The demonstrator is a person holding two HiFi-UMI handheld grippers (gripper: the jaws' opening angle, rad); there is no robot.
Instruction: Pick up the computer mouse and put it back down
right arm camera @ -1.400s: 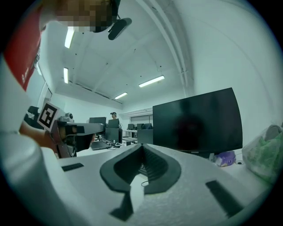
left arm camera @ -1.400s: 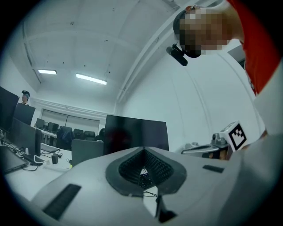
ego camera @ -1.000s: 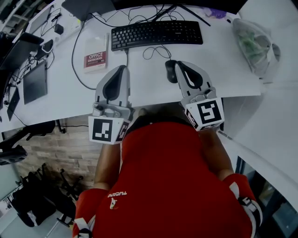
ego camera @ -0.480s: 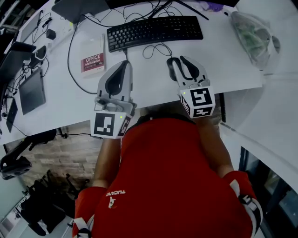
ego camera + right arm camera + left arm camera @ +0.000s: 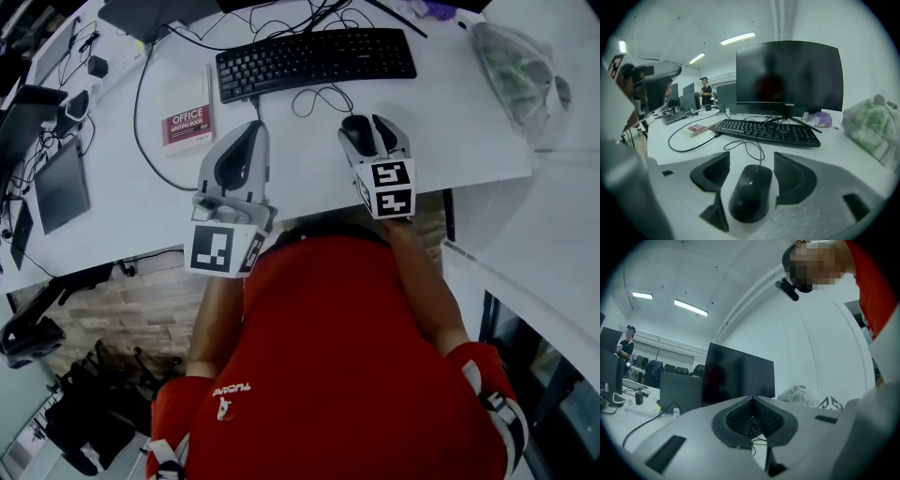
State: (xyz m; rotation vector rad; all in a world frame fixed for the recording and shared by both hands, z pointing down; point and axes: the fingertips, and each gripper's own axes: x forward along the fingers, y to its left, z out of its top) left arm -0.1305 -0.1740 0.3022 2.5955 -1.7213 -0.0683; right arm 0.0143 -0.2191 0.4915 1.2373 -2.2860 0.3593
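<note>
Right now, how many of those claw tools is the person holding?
2. The left claw, shut and empty, is over the desk's front edge. The right claw, its jaws just opened, straddles the mouse without gripping it.

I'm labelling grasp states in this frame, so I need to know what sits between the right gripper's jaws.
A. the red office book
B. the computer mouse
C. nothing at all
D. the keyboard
B: in the right gripper view, the black computer mouse lies between the jaws of the right gripper. The jaws have just been opening and stand apart, with a gap on each side of the mouse.
</note>
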